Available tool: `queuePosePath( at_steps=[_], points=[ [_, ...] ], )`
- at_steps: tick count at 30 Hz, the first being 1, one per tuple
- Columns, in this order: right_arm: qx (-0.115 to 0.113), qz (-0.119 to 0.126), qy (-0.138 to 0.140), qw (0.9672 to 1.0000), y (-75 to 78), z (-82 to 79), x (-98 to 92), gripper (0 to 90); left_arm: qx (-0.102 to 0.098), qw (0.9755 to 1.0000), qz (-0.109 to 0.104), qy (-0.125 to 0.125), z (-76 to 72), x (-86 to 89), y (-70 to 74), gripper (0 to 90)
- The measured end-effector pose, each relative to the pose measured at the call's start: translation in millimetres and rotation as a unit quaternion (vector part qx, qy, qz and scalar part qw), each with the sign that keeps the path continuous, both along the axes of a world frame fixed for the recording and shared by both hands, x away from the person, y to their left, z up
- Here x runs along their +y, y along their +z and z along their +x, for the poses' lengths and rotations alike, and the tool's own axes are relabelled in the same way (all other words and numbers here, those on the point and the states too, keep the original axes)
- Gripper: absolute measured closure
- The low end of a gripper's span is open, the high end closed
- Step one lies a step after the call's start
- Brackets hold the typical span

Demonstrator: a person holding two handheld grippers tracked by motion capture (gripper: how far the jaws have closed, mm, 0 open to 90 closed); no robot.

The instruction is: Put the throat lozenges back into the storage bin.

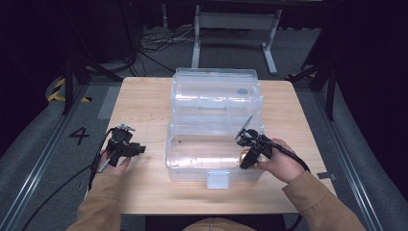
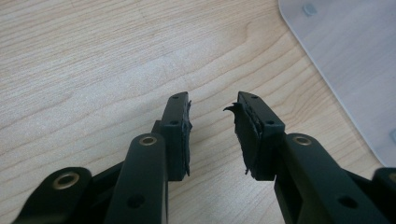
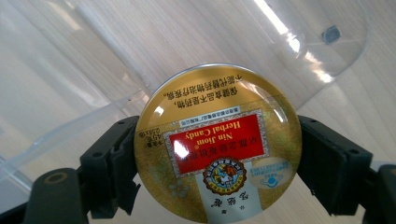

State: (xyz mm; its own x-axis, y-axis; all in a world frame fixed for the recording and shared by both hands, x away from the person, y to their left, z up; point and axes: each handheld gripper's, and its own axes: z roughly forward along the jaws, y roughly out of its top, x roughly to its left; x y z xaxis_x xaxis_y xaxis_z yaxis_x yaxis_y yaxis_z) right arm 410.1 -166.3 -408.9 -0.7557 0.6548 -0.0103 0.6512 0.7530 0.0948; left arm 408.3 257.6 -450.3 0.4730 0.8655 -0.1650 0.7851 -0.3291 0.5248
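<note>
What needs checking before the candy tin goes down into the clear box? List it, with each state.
1. Grip: right hand-held gripper clamps the candy tin by its sides: ok.
2. Lid: clear box stands open, lid swung back: ok.
3. Tin above the box opening: ok.
4. Landing spot on the box floor free: cannot tell.
5. Left hand-held gripper open, holding nothing, over the table beside the box: ok.
</note>
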Motion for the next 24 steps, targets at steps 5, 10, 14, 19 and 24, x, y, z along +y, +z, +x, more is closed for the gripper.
queuePosePath(
  at_steps=[5,10,14,19,24],
  points=[
    [-0.004,-0.003,-0.001,1.0000,-0.3,-1.0,0.2,20.1,0.001,1.0000,-0.001,0.001,0.1,0.0,-0.1,65.2],
    [-0.005,-0.009,0.003,0.9999,-0.3,-3.2,1.3,20.1,0.000,1.0000,-0.001,0.001,0.0,0.1,-0.2,65.1],
    [-0.002,-0.010,-0.003,0.9999,0.1,-4.2,1.4,20.1,0.000,1.0000,-0.001,0.002,0.1,0.0,-0.4,65.0],
    [-0.005,-0.010,-0.002,0.9999,-0.5,-3.7,1.2,20.0,0.002,1.0000,0.000,0.000,0.2,0.0,-0.4,64.8],
    [-0.014,-0.015,-0.013,0.9997,-1.2,-4.6,4.5,20.1,0.001,1.0000,0.000,0.001,0.2,-0.2,-0.7,64.7]
  ],
)
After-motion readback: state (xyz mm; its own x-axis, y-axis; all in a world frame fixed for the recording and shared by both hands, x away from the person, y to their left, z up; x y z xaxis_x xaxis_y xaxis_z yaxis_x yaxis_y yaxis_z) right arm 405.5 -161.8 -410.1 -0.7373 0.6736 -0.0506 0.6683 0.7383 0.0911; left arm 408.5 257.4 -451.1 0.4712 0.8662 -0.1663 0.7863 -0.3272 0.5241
